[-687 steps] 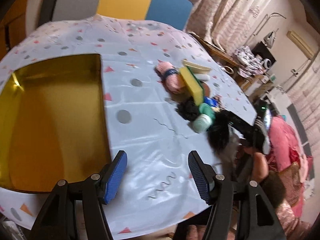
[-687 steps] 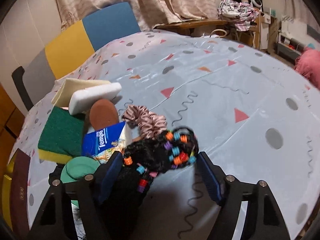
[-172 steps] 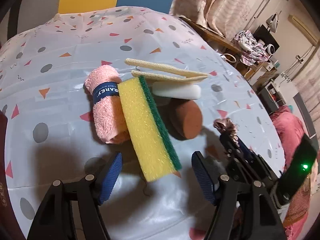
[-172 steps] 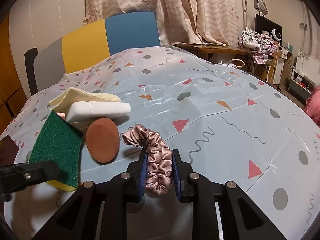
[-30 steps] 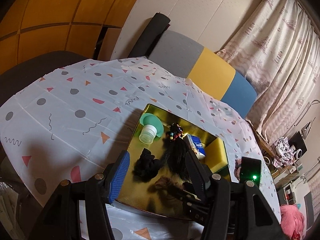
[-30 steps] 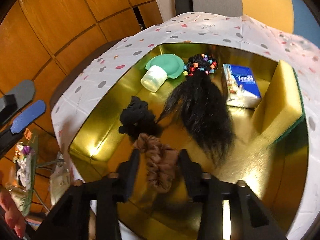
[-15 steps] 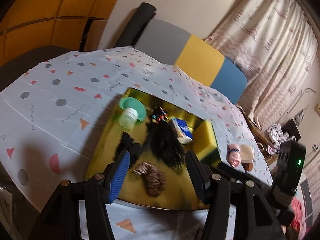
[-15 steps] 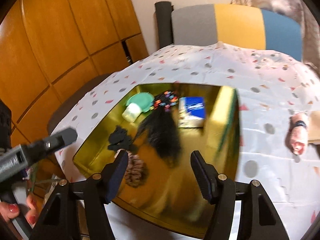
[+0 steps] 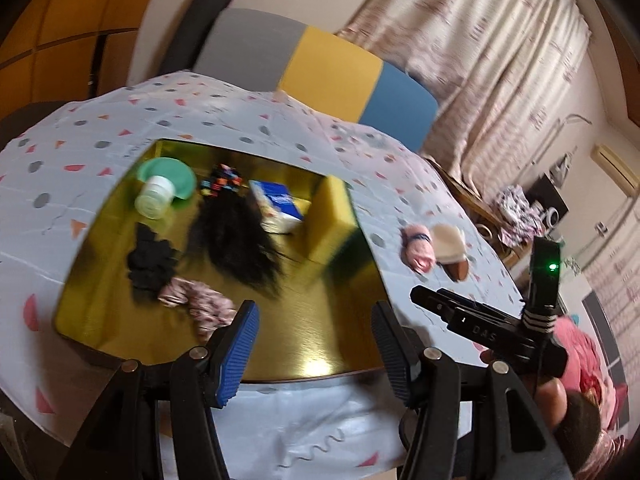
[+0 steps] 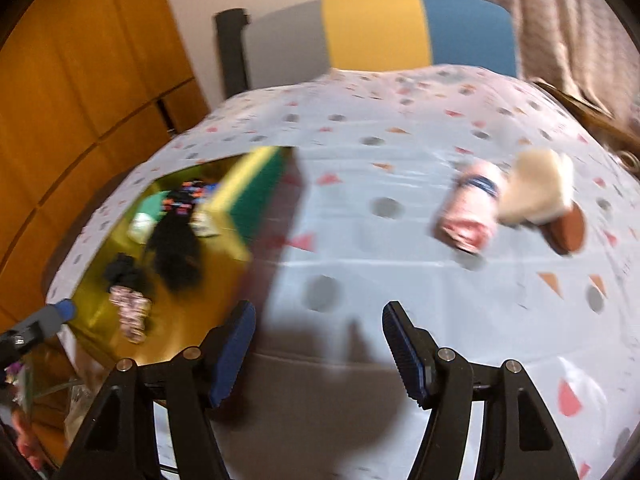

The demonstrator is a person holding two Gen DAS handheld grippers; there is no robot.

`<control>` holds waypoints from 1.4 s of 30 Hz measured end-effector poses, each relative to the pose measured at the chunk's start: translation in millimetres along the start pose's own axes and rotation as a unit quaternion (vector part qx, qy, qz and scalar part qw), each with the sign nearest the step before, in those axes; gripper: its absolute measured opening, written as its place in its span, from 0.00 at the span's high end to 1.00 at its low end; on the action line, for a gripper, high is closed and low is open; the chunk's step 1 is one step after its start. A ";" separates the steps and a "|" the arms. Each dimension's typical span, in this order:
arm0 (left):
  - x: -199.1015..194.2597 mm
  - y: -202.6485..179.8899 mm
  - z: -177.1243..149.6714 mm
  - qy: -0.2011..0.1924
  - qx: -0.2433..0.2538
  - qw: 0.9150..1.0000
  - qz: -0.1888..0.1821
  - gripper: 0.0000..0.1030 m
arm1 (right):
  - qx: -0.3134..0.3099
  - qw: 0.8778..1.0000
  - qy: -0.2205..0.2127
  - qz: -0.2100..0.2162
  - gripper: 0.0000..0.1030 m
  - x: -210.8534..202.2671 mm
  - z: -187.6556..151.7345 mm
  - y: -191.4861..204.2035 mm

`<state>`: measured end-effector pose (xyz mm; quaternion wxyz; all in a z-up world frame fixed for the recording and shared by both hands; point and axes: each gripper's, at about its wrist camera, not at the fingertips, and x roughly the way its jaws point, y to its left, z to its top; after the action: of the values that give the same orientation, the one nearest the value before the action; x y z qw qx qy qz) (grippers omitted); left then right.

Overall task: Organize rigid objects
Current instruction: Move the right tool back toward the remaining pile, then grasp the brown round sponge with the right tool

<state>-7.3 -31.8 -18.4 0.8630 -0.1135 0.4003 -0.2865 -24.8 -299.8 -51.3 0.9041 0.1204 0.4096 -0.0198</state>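
A gold tray [image 9: 320, 340] lies on the patterned tablecloth. In it are a green-lidded jar [image 9: 154, 198], a black hairpiece with coloured beads [image 9: 236, 232], a blue tissue pack [image 9: 276, 204], a yellow-green sponge [image 9: 332, 216], a black scrunchie [image 9: 150, 264] and a pink scrunchie [image 9: 200, 300]. My left gripper [image 9: 314, 354] is open and empty over the tray's near edge. My right gripper [image 10: 320, 354] is open and empty above the cloth, right of the tray [image 10: 100, 320]. A pink rolled towel [image 10: 468, 212], a cream sponge [image 10: 536, 188] and a brown pad [image 10: 566, 228] lie on the cloth at the right.
A grey, yellow and blue chair [image 9: 320, 64] stands behind the table. Wooden cabinets [image 10: 80, 80] are at the left, curtains at the back right. The right gripper's body [image 9: 492, 332] shows in the left wrist view, right of the tray.
My right gripper has swung right, away from the tray, toward the towel and sponges. The left view has shifted closer over the tray. The pink scrunchie stays in the tray.
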 end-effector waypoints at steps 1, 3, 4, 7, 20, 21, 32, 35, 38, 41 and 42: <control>1.7 -3.5 -0.7 0.004 0.004 1.000 -0.003 0.43 | 0.005 1.000 -0.001 -0.008 0.35 -1.7 -2.3 -9.1; 5.8 -13.8 -2.3 0.012 0.017 1.000 -0.007 0.43 | 0.021 0.999 -0.001 -0.025 0.35 -4.4 -7.1 -31.4; 8.0 -19.5 -2.8 0.016 0.024 1.000 -0.009 0.43 | 0.032 0.999 0.000 -0.034 0.35 -5.8 -10.2 -45.5; 14.6 -37.1 -3.9 0.028 0.037 0.999 -0.022 0.43 | 0.053 0.997 0.000 -0.058 0.35 -8.8 -15.1 -78.4; 45.1 -98.5 -0.4 0.070 0.087 0.993 -0.041 0.43 | 0.094 0.984 -0.015 -0.152 0.26 -0.5 28.0 -209.3; 47.4 -100.7 -0.4 0.074 0.086 0.993 -0.041 0.43 | 0.094 0.984 -0.014 -0.153 0.26 3.7 33.0 -214.0; 64.4 -110.7 -0.9 0.096 0.079 0.992 -0.025 0.43 | 0.032 0.985 0.000 -0.171 0.38 56.2 71.7 -226.0; 69.0 -116.0 -0.5 0.100 0.085 0.991 -0.026 0.43 | 0.034 0.986 0.001 -0.165 0.55 63.4 71.2 -228.7; 74.5 -123.7 -0.2 0.104 0.093 0.990 -0.030 0.43 | 0.044 0.987 -0.012 -0.156 0.58 58.7 68.2 -231.4; 81.3 -132.8 0.4 0.109 0.102 0.988 -0.037 0.43 | 0.062 0.988 -0.021 -0.140 0.59 49.9 63.4 -235.9; 83.2 -136.3 0.3 0.110 0.105 0.988 -0.040 0.43 | 0.069 0.988 -0.019 -0.136 0.59 46.6 59.5 -237.4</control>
<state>-19.1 -190.9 -12.3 0.8089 -0.0056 0.4554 -0.3717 18.0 -541.1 -96.1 0.8902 0.1252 0.4021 -0.1735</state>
